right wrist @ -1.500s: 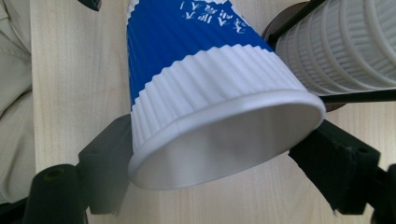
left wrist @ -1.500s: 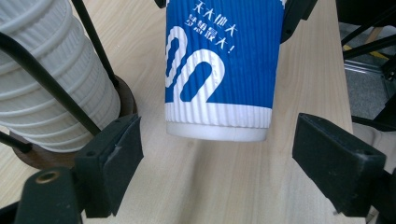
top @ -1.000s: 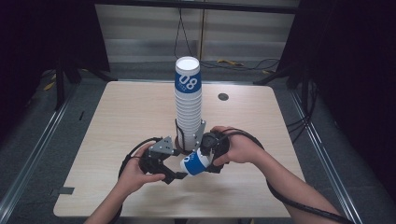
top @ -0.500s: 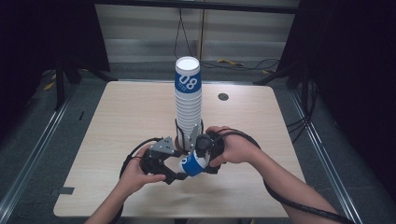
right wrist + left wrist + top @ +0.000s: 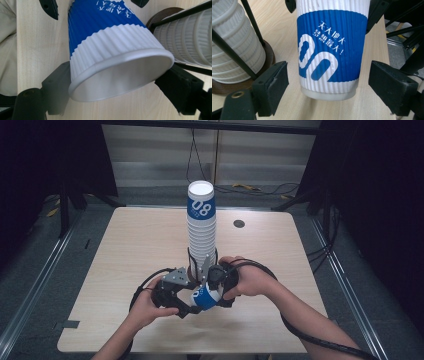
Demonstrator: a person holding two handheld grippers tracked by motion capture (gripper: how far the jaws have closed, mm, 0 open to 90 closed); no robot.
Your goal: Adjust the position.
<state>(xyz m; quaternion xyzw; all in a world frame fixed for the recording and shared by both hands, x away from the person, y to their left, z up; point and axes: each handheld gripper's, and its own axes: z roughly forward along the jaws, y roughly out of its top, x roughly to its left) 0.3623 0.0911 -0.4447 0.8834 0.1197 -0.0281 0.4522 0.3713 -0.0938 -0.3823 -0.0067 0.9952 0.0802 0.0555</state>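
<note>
A single blue-and-white ribbed paper cup [image 5: 206, 297] lies tilted just above the table between both grippers. My right gripper [image 5: 211, 291] is shut on it near its rim; in the right gripper view the open mouth of the cup [image 5: 120, 75] faces the camera and both jaws press its sides. My left gripper [image 5: 192, 305] is open around the cup's base. In the left gripper view the cup [image 5: 327, 50] hangs between the jaws with a gap on each side.
A tall stack of the same cups [image 5: 201, 230] stands in a black-rod holder on a round brown base [image 5: 227, 87], right behind the grippers. A small black disc [image 5: 239, 223] sits in the wooden table [image 5: 140, 245] at the far right. Cables trail from both grippers.
My left gripper has edged a little to the right, closer around the cup's base. The right gripper and the cup have hardly moved.
</note>
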